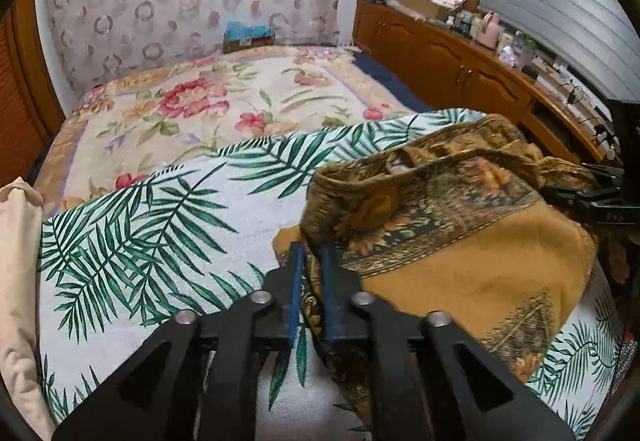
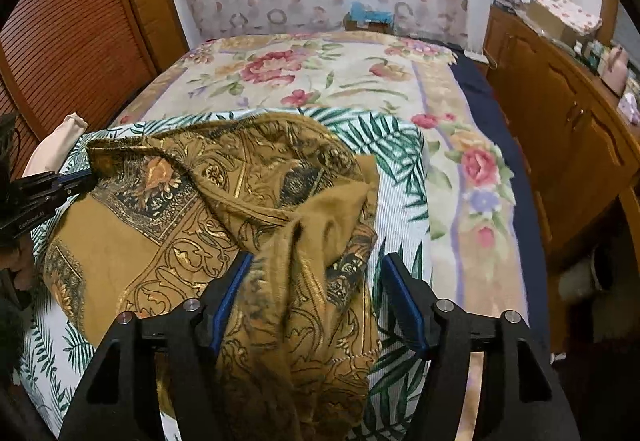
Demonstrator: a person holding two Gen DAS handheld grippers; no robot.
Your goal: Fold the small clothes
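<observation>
Narrow on left gripper (image 1: 312, 253), pinching mustard garment (image 1: 460, 261) edge (soft, gold-patterned, crumpled); wide apart on right gripper (image 2: 316, 265), straddling a raised fold

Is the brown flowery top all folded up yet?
Not yet. The brown top lies rumpled on the palm-leaf cloth, with no neat fold showing. The left gripper pinches its edge. The right gripper is open, with bunched fabric between its fingers. Smoothing and all the folding are left.
</observation>
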